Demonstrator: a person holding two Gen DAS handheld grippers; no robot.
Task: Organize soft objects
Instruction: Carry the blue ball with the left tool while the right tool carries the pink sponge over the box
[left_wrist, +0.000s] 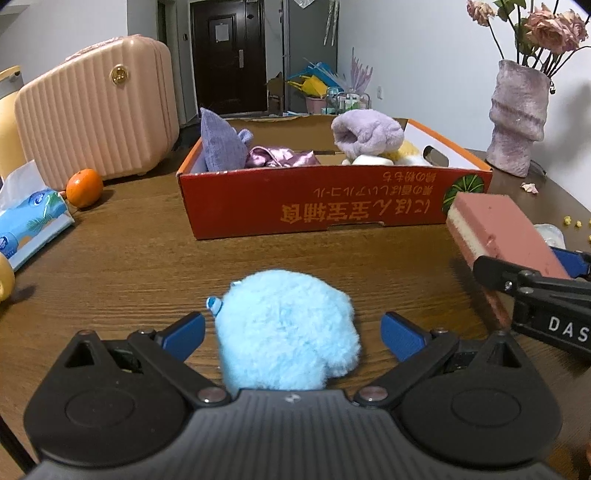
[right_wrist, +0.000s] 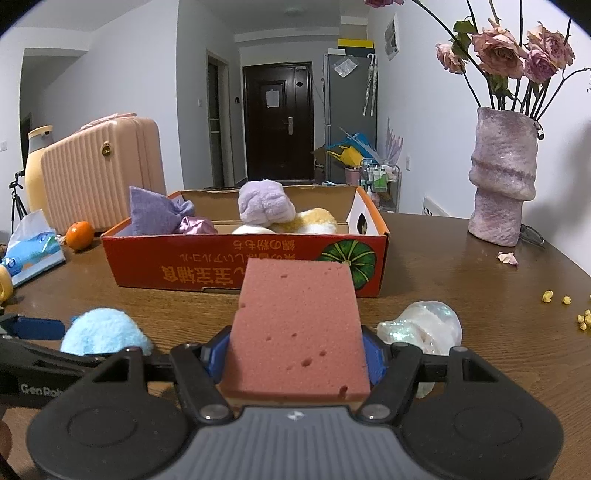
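Closest in, the left gripper (left_wrist: 291, 332) sits low over the wooden table (left_wrist: 129, 258) with its blue fingers (left_wrist: 184, 332) spread wide on either side of a fluffy light-blue pompom (left_wrist: 286, 332); a gap shows on each side, so nothing is clamped yet. The right gripper (right_wrist: 295, 354) has its fingers pressed against both edges of a pink sponge (right_wrist: 297, 325), which juts forward and upward between them — held, and apparently lifted off the table. Just beside the sponge, on its right in the right wrist view, an iridescent white scrunchie-like bundle (right_wrist: 424, 332) rests on the table.

Further out stands the red cardboard box (left_wrist: 325, 203), already holding a purple pouch (left_wrist: 221, 144), a shiny mauve fabric piece (left_wrist: 277, 157), a lavender plush (left_wrist: 367, 133) and some yellow-and-white soft things (right_wrist: 314, 221). To the left lie a tissue pack (left_wrist: 29, 221), an orange (left_wrist: 84, 187) and a peach suitcase (left_wrist: 96, 110); to the right, a textured vase (left_wrist: 517, 118) of dried roses.

Risks, as I judge them: the pompom is round and compressible, so closing off-centre could squirt it forward out of the fingers. The sponge is gripped near its rear end — a quick swing toward the box might pivot it loose. The two grippers work close together, and carrying both loads to the box at once could make them collide or catch the box's near wall.
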